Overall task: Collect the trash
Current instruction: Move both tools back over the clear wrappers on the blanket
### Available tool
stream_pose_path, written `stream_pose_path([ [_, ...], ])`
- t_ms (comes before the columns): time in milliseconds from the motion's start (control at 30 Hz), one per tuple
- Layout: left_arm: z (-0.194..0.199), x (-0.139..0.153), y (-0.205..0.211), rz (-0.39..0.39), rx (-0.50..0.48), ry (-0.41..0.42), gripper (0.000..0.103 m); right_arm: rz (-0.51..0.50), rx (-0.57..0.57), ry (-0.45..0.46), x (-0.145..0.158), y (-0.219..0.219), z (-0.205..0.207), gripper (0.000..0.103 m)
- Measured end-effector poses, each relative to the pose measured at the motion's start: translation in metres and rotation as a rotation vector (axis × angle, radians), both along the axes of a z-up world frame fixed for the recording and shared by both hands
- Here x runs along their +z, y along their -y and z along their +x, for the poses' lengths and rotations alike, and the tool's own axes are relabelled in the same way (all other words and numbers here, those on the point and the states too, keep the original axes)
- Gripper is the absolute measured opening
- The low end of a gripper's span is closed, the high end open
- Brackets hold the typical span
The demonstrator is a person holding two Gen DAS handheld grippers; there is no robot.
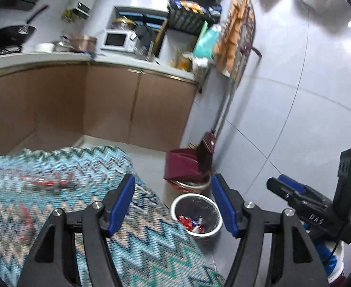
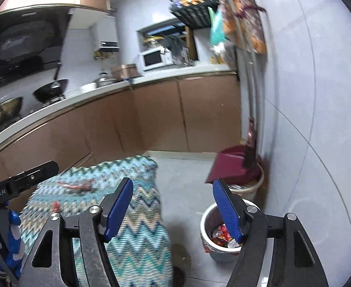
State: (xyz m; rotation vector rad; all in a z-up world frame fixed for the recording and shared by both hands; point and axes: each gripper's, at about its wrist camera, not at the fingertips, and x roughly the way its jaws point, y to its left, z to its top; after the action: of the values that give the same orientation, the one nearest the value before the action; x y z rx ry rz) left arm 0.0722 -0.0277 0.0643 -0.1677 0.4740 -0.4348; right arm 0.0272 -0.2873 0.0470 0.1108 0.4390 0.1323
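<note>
My left gripper [image 1: 173, 179] is open, nothing between its blue pads [image 1: 121, 203]; it hangs over the right edge of a table under a blue zigzag cloth [image 1: 79, 167]. Red wrappers [image 1: 46, 181] lie blurred on the cloth, another [image 1: 25, 217] nearer. On the floor beside the table stands a white bin [image 1: 175, 205] with red wrappers [image 1: 191, 223] inside. My right gripper [image 2: 172, 182] is also open and empty, above the floor between the cloth [image 2: 139, 215] and the bin [image 2: 213, 251]. Wrappers [image 2: 76, 185] show on the cloth there too.
A maroon dustpan [image 1: 182, 165] and a broom rest on a second bucket [image 2: 249, 189] against the white wall. Brown cabinets [image 1: 103, 102] and a counter with a microwave [image 1: 118, 39] and a wok [image 2: 51, 89] run behind the table. Grey tiled floor lies between.
</note>
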Motion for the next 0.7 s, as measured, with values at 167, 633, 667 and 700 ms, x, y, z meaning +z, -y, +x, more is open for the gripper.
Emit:
stream_pose_path([
  [167,-0.042,0.016,-0.043,0.006,0.075,0.057,0.071,-0.027,0.058,0.049,0.024,-0.027,-0.029,0.068],
  [633,-0.126,0.025,-0.163,-0.002,0.288,0.118,0.071,-0.062,0.228,0.156,0.064,-0.099,-0.086,0.069],
  [667,-0.131,0.024,-0.170,0.002,0.308,0.121,0.071,-0.063,0.238,0.160,0.065,-0.102,-0.088,0.069],
  [700,-0.135,0.023,-0.176,0.006,0.324,0.124,0.071,-0.066,0.244,0.164,0.067,-0.106,-0.091,0.069],
])
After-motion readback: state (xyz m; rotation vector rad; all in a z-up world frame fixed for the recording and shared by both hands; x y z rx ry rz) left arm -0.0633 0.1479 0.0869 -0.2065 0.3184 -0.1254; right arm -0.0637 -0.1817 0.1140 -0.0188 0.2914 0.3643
